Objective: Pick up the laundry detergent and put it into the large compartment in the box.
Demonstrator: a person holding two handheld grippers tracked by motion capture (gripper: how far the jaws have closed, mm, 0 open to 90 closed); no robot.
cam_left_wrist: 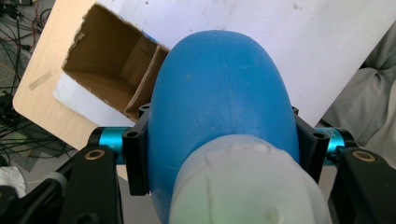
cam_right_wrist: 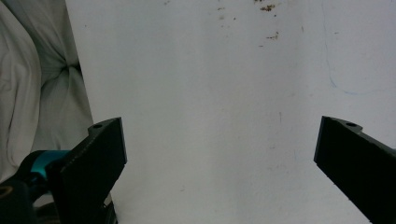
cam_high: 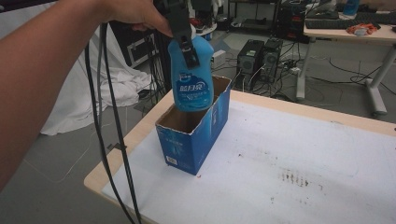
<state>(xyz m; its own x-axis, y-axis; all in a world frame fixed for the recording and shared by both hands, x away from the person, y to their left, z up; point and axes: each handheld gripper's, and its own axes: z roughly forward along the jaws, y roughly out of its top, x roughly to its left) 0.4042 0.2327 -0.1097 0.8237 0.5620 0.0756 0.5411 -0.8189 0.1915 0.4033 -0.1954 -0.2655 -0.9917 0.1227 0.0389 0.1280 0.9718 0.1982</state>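
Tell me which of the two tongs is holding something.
The left tongs: they clamp the blue bottle just below its white cap, above the open blue carton. The right tongs gape with nothing between them.

High view: above the near table edge, facing forward and down across the table [cam_high: 327, 154].
Left gripper view: close over the blue bottle [cam_left_wrist: 219, 102], looking down.
Right gripper view: near, facing down.
Shared: white tabletop, open box [cam_high: 196, 135].
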